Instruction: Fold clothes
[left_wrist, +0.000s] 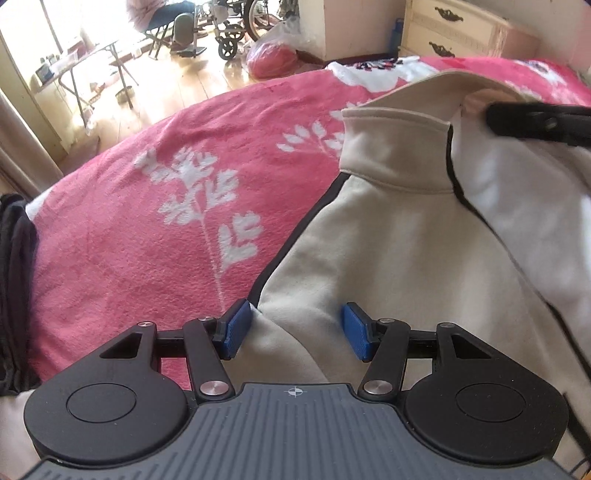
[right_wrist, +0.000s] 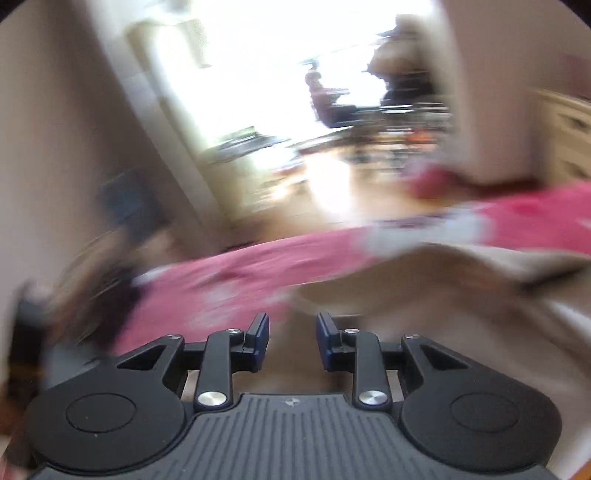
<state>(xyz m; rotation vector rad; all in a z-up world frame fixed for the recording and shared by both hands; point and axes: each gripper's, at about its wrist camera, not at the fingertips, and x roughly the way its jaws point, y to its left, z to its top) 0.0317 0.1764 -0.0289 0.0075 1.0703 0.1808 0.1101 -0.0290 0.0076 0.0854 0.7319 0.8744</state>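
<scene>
A cream jacket (left_wrist: 406, 236) with black piping and a stand-up collar lies on a pink blanket (left_wrist: 147, 221) with white flower prints. My left gripper (left_wrist: 295, 328) is open, its blue pads either side of the jacket's near shoulder fabric. The right gripper's black body (left_wrist: 535, 122) shows at the upper right by the collar, where the jacket's white lining is turned up. In the right wrist view, which is motion-blurred, my right gripper (right_wrist: 291, 339) is open with cream fabric (right_wrist: 443, 295) lying in front of it.
A dark garment (left_wrist: 14, 288) lies at the bed's left edge. Beyond the bed are a wooden floor, a folding table (left_wrist: 81, 62), a wheelchair (left_wrist: 229, 26), a pink bag (left_wrist: 273, 55) and a cream dresser (left_wrist: 458, 29).
</scene>
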